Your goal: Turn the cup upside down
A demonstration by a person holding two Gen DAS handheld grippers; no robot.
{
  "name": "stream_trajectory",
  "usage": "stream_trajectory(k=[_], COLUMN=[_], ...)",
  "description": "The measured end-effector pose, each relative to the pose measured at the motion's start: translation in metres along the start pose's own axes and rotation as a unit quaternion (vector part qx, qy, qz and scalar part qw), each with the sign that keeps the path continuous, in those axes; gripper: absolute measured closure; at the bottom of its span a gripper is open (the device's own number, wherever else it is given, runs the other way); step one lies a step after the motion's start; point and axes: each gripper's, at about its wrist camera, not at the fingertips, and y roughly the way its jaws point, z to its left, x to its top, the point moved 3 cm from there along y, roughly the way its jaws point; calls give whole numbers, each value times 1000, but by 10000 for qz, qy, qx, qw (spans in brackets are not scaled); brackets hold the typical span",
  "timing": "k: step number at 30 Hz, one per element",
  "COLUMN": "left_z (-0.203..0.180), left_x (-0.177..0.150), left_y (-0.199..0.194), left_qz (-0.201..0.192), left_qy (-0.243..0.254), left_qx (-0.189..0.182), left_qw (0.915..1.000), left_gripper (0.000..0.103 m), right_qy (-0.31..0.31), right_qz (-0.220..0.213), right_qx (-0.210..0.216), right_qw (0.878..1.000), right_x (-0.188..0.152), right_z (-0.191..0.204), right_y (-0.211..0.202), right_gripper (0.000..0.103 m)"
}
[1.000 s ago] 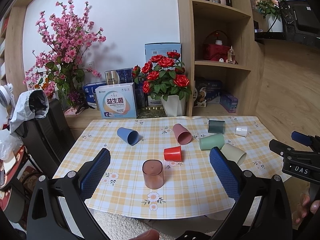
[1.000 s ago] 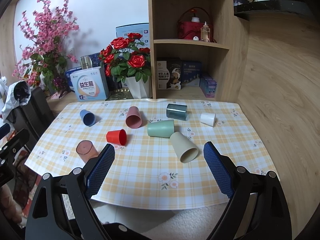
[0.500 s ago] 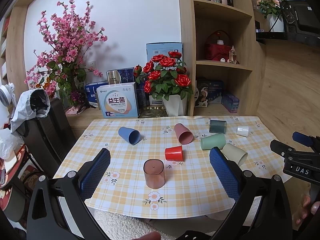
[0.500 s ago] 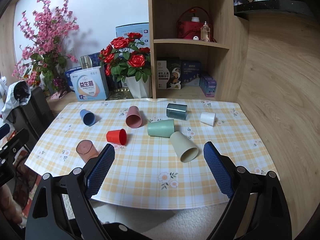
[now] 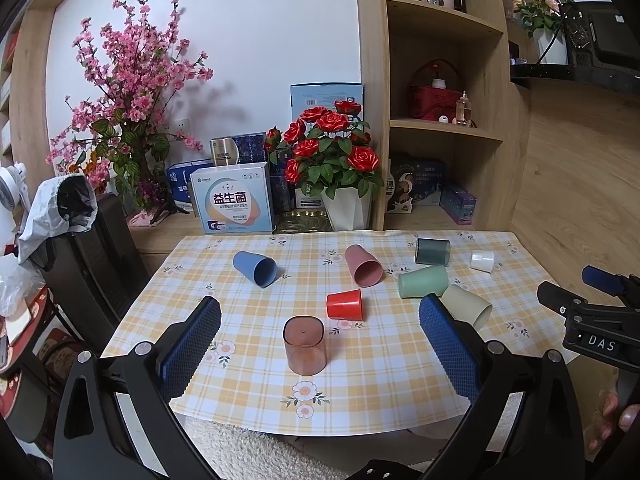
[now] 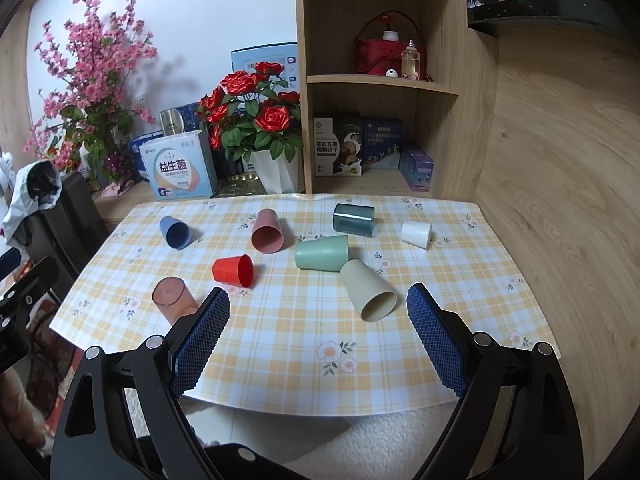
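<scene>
Left claw [image 5: 320, 332] retreated; "DAS" label [image 5: 601, 345]

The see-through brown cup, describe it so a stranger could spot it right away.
On the yellow checked table, look at the near edge on the left side, just in front of the small red cup. The see-through brown cup stands there mouth-down; every other cup lies on its side.

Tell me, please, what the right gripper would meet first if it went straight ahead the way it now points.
Probably the beige cup, lying on its side between the open right gripper fingers' line; depth is unclear, so it might pass just left of it and reach the green cup.
</scene>
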Motion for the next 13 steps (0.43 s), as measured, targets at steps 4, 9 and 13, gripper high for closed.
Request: stream_trajectory(k=[4, 9, 13], left_z=[-1, 4, 3], left_x=[1, 1, 1], left_y=[-2, 3, 2], left_qz=[-22, 139, 132], left_qy=[4, -136, -117], left_qx=[24, 110, 123], left_qw=[10000, 9998, 9998], left_gripper=[6, 6, 6], right_qy=[-5, -10, -16], right_qz=[-2, 8, 8], right_qx=[-1, -7, -5], right_qw=[10000, 10000, 10000], right_x=[0, -3, -3], right_z=[1, 2, 3], right_y=[0, 0, 0], right_gripper=[16, 16, 16])
